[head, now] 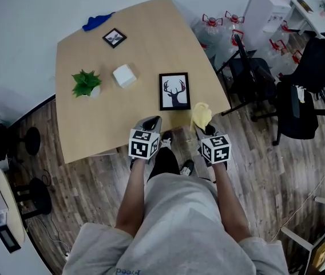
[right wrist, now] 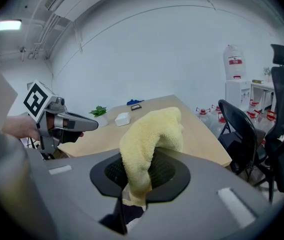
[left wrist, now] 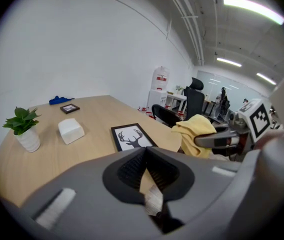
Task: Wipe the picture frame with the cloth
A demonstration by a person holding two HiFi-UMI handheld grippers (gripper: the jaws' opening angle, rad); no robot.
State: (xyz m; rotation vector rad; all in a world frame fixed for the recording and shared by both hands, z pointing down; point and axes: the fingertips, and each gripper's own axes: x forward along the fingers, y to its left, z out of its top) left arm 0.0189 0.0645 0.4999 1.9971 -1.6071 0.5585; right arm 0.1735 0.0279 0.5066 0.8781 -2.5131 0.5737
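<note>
Head view: both forearms reach forward side by side to the near edge of the table. The left gripper points ahead, jaws closed on nothing. The picture frame lies flat just ahead of both jaws, between them. The right gripper has its jaws clamped on the yellow cloth, bunched above them.

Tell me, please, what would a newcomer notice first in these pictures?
The yellow cloth stands out most: it is clamped in the right gripper, held at the near edge of the wooden table. Next comes the black picture frame with a deer silhouette, lying flat on the table just beyond the cloth. Further back stand a small green plant and a white box.
</note>
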